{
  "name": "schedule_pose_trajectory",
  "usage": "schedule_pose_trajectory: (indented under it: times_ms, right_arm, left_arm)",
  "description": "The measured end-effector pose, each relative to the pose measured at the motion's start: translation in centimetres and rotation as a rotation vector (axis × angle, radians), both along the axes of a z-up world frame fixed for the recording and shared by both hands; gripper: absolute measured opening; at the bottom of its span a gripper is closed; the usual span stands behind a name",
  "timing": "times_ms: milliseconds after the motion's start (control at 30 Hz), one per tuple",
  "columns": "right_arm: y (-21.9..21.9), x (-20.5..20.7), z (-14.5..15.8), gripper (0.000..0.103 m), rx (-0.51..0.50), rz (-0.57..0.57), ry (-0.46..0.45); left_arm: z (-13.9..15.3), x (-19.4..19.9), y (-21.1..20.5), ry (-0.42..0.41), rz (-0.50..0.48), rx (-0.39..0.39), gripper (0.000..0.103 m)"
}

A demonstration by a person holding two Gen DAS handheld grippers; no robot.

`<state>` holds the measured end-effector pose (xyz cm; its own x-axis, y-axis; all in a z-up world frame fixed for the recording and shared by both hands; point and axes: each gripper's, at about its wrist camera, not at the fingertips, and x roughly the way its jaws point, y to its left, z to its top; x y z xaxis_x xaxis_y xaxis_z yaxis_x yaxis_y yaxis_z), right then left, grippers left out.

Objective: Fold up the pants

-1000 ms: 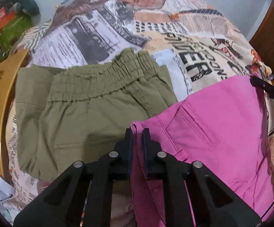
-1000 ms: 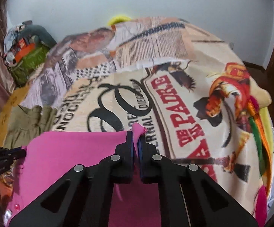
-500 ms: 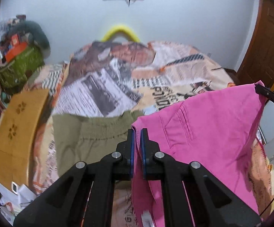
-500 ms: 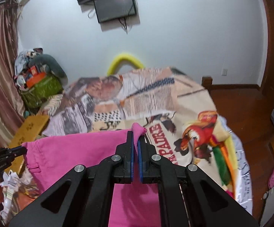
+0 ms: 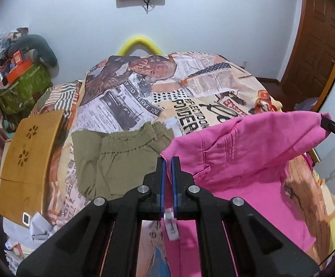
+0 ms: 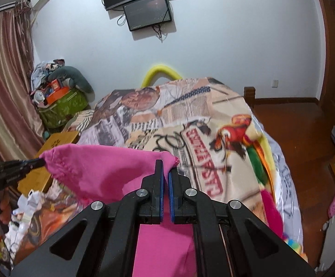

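Pink pants (image 5: 248, 152) hang in the air above the bed (image 5: 190, 92), top edge stretched left to right, the rest dropping toward the near side. Left hand-held gripper (image 5: 167, 161) is clenched on the left corner; right hand-held gripper (image 6: 165, 164) is clamped on the right corner. Farther left, olive pants (image 5: 121, 157) lie flat on the bed beside a wooden board (image 5: 28, 157).

even, soft indoor light | fisheye-warped dark edges | near tag blurred, perhaps motion
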<state>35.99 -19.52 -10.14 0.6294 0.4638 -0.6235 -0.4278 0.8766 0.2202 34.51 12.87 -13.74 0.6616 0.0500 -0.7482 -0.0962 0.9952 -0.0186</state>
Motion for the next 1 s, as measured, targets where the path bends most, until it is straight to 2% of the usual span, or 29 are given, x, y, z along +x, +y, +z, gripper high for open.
schedule_pose_trajectory:
  times_ms: [167,367,433,567,700,800,900,1000]
  right_arm:
    - [-0.3,-3.5,-0.7,0.003,-0.036,0.026,0.016]
    - [-0.8,-7.1,-3.3,0.003,-0.043,0.033,0.094]
    - [-1.0,-8.0,-4.3,0.003,-0.038,0.033,0.126]
    - [-0.8,-10.2,-6.2,0.003,-0.094,0.036,0.164]
    - [-0.8,-11.8,-7.9,0.004,-0.139,0.043,0.190]
    - [-1.4,-12.7,-9.1,0.004,-0.146,0.024,0.216]
    - [-2.0,-13.2,-9.8,0.008,-0.153,0.007,0.249]
    - [-2.6,-13.7,-10.1,0.018,-0.178,-0.020,0.256]
  left_arm:
    - [-0.5,-2.5,-0.7,0.009,-0.021,0.017,0.005]
    - [-2.1,-5.6,-1.1,0.051,-0.034,0.017,0.004]
    - [-2.8,-6.8,-1.3,0.065,-0.039,0.012,0.004]
    - [-4.8,-8.6,-1.7,0.100,-0.051,0.010,0.005]
    - [-7.4,-10.0,-2.1,0.175,-0.054,0.024,0.005]
    - [-8.8,-10.9,-1.9,0.212,-0.052,0.006,0.005]
    - [-9.8,-11.9,-1.6,0.238,-0.038,0.002,0.005]
    - [-10.4,-12.9,-1.4,0.252,-0.027,0.018,0.005]
